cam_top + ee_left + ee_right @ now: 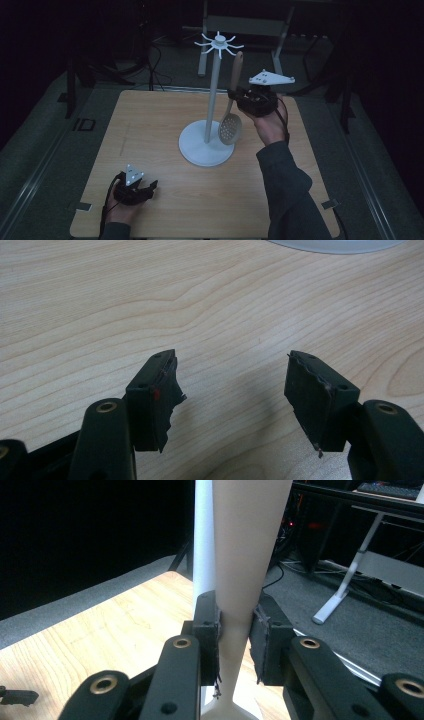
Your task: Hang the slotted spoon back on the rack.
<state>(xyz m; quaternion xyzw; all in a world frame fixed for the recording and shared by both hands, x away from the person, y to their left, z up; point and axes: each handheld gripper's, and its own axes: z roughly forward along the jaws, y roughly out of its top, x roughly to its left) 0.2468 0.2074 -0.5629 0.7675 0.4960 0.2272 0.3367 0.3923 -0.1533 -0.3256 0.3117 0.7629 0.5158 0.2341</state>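
While the high view is showing the whole layout, the right gripper (234,96) is holding a slotted wooden spoon (231,117) upright beside the pole of a white hook stand (212,95), the spoon's perforated bowl hanging low over the stand's round base and its handle rising toward the ring of hooks at the top. The right gripper view is supplying what that view cannot: the two black pads (207,630) are pinching the pale handle (247,555) from both sides, with the white pole (202,535) just behind it. The bowl and the hooks are lying outside this close view. The left gripper (147,190) is resting low near the front left of the wooden table (150,130); its own view is showing the jaws spread apart over bare wood grain (200,305), with a sliver of the base (335,245) at the top edge. The room beyond is sitting in near darkness; what appear to be desk legs and cables are standing on grey carpet.
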